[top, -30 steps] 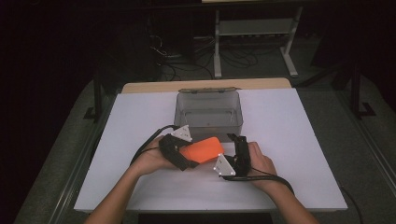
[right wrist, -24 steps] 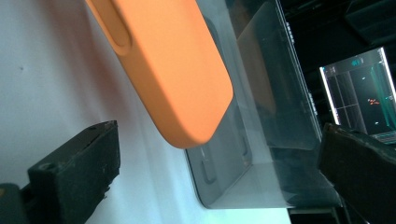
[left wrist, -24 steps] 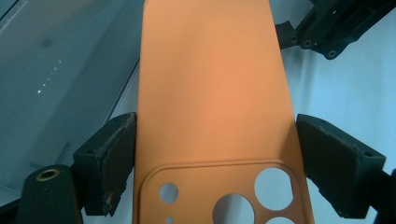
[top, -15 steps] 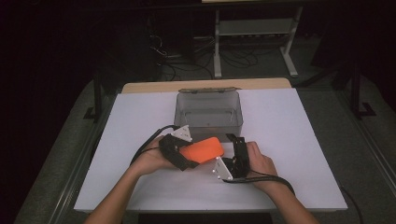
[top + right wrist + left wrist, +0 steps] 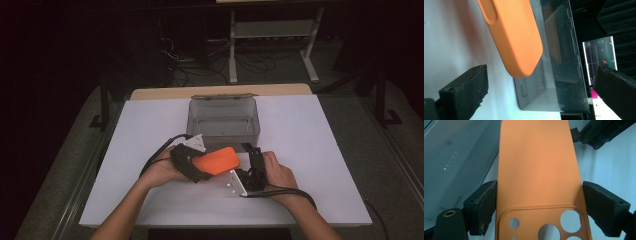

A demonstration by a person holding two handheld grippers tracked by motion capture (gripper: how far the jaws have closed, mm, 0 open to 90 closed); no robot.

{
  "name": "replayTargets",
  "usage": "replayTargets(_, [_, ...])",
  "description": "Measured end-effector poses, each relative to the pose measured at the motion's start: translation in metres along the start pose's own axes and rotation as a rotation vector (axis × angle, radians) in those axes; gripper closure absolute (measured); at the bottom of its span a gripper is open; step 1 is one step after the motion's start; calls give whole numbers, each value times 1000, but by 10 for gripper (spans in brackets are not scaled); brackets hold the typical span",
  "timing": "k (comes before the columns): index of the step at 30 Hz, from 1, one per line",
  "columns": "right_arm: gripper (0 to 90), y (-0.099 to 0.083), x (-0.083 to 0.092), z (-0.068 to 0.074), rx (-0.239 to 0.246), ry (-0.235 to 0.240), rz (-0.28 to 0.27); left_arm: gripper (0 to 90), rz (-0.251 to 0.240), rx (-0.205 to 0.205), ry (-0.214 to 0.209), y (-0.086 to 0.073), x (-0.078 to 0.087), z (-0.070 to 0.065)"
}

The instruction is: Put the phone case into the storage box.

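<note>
Left tongs (image 5: 200, 167): held in the person's left hand (image 5: 162, 171) near the table's front edge, left of centre in the high view; the jaws are clamped on the long edges of the orange phone case, as the left gripper view shows, with a pad pressing on each side.
Left cable (image 5: 159, 152): a black loop curving from the left tongs over the white table.
Orange phone case (image 5: 216, 160): held above the table, just in front of the clear box; its free end points right toward the right tongs. In the left gripper view the case (image 5: 537, 170) runs up the middle of the picture, its camera cut-outs at the bottom between the pads.
Clear box (image 5: 223, 120): a grey-tinted, see-through container with its top open, standing at the middle of the table, behind both hands. In the right gripper view it (image 5: 554, 65) lies just past the rounded end of the case (image 5: 514, 37).
Right tongs (image 5: 252, 160): held in the right hand (image 5: 275, 175), just right of the case's free end; the jaws stand wide apart with nothing between them, and the case's end hangs ahead of the gap without touching either pad.
Table (image 5: 320, 150): covered with a white sheet, bare on its right side.
</note>
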State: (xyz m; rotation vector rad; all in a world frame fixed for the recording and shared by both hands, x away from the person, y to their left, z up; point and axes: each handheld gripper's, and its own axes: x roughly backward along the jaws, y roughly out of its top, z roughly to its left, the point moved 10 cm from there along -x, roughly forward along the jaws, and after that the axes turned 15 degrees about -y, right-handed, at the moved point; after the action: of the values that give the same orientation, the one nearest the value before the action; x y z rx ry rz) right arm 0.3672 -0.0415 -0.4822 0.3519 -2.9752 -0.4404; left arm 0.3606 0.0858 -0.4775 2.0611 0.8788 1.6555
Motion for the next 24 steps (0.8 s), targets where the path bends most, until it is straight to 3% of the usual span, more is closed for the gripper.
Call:
replayTargets(11, [0,1,0,0,44,-20,-12,156,4,0,1,0,0,0])
replayTargets(24, [0,3,2,0,48,-25,-17,156,6,2,0,-1,0,0])
